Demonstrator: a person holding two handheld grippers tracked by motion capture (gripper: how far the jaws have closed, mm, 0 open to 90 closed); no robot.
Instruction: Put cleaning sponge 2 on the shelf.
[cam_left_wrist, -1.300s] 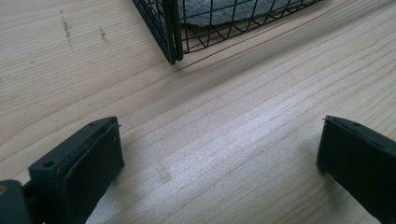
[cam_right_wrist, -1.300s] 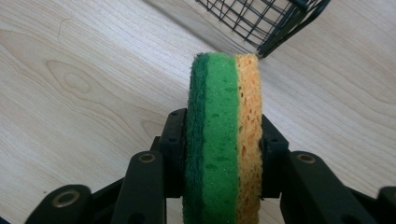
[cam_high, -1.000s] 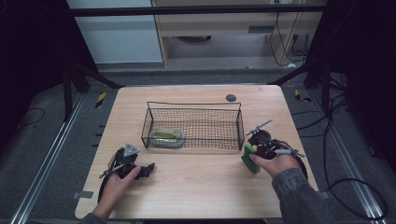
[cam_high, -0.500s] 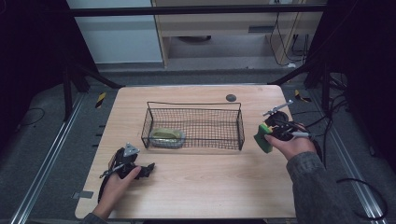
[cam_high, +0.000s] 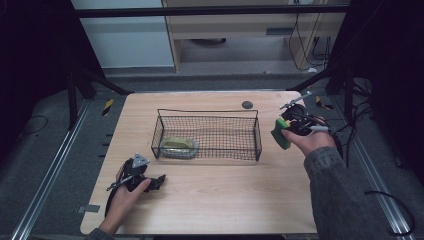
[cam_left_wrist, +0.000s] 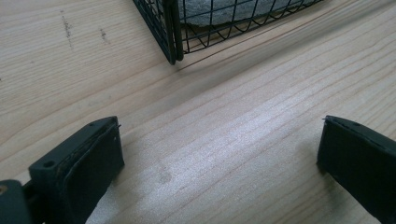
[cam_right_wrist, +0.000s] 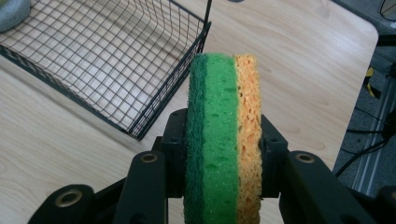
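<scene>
We see the sponge (cam_right_wrist: 223, 140) between the right gripper's fingers (cam_right_wrist: 175, 154), the wire basket (cam_right_wrist: 154, 100) beyond them (leftward).

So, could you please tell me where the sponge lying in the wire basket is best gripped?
Grip the sponge across its narrow width, coming straight down from above: it lies flat in the basket, whose wire walls block any sideways approach.

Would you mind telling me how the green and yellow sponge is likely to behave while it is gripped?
The sponge looks porous, so probably light and squashy. Its scouring face seems rough, so the right hand-held gripper likely won't slip.
</scene>
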